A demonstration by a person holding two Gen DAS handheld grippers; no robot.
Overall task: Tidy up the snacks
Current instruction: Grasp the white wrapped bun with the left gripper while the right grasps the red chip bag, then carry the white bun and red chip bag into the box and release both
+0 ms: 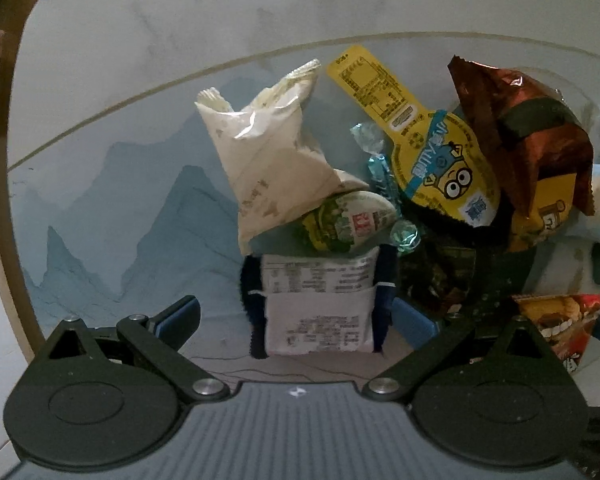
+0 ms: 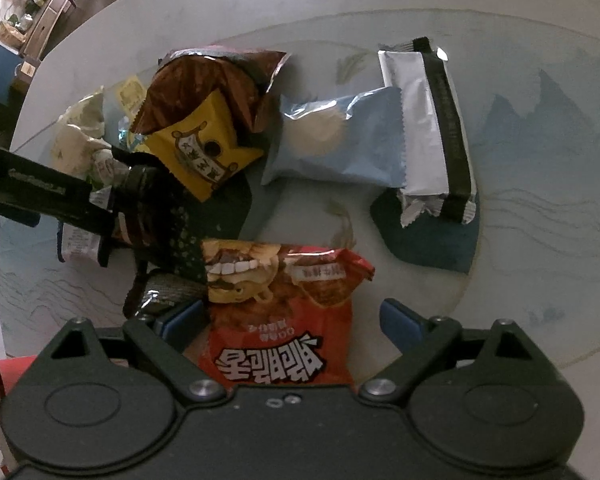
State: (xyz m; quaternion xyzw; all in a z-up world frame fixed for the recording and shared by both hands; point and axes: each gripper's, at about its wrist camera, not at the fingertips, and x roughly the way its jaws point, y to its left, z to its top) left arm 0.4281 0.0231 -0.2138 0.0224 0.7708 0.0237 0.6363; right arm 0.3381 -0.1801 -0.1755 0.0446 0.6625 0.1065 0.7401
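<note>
A heap of snack packs lies on a round table. In the left wrist view my left gripper (image 1: 300, 316) is open, its jaws either side of a dark blue pack with a white label (image 1: 316, 304). Behind it lie a cream pouch (image 1: 268, 160), a green-lidded cup (image 1: 344, 220), a yellow Minion pack (image 1: 448, 172) and a brown foil bag (image 1: 532, 128). In the right wrist view my right gripper (image 2: 292, 320) is open around the lower end of a red noodle-snack bag (image 2: 284, 320). A light blue pack (image 2: 340, 140) and a silver-black pack (image 2: 432, 120) lie beyond.
The table top (image 2: 540, 200) carries a blue mountain print and a thin rim line (image 1: 100, 112). A yellow pack (image 2: 208, 148) leans under the brown bag (image 2: 216, 80). The left gripper's dark body (image 2: 60, 196) reaches in from the left. Furniture (image 2: 40, 12) stands beyond the table's far left edge.
</note>
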